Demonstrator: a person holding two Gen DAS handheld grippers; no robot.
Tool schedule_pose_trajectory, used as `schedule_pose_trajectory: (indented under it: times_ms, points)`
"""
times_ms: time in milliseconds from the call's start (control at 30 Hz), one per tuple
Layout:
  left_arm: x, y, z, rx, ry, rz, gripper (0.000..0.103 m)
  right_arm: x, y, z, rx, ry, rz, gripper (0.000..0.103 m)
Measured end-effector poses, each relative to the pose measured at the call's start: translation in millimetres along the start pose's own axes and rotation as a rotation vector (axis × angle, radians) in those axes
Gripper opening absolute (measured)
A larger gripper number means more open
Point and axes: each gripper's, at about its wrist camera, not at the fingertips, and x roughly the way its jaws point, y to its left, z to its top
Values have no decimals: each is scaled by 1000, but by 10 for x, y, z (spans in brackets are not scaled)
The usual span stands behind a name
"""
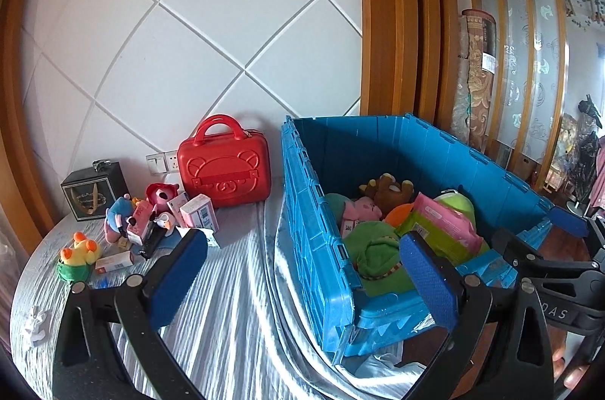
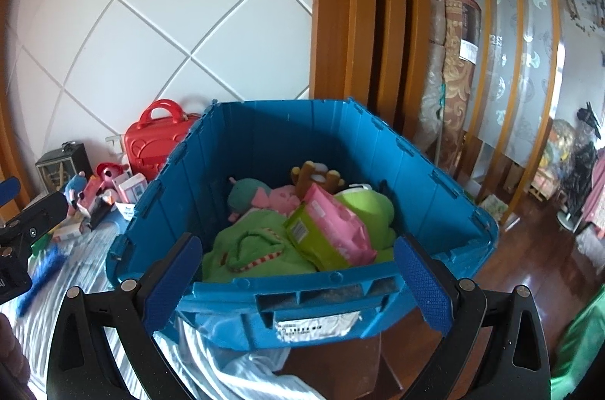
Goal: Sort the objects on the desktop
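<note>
A blue plastic crate (image 1: 317,229) (image 2: 340,301) stands at the table's right edge, holding plush toys, a green cloth (image 2: 249,248) and a pink and green wipes pack (image 1: 442,229) (image 2: 329,233). My left gripper (image 1: 302,271) is open and empty, above the table by the crate's near left corner. My right gripper (image 2: 298,282) is open and empty, just in front of the crate's near wall. Small toys and boxes (image 1: 151,222) lie on the table at the far left, with a yellow plush toy (image 1: 77,254) nearer.
A red bear-embossed case (image 1: 225,165) (image 2: 151,142) stands against the white wall. A black gift box (image 1: 94,190) sits at the far left. A small white figure (image 1: 36,326) lies near the table edge. Silvery cloth (image 1: 234,305) covers the table. Wooden floor lies to the right.
</note>
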Motion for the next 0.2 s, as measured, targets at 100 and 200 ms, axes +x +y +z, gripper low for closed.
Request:
schedule_pose_trajectory:
  times_ms: [100, 200]
  points:
    - [-38, 17, -9, -6, -3, -4, 103, -34, 11, -3, -2, -2, -4, 103]
    - [-70, 23, -14, -8, -8, -8, 103, -53, 10, -11, 2, -2, -5, 103]
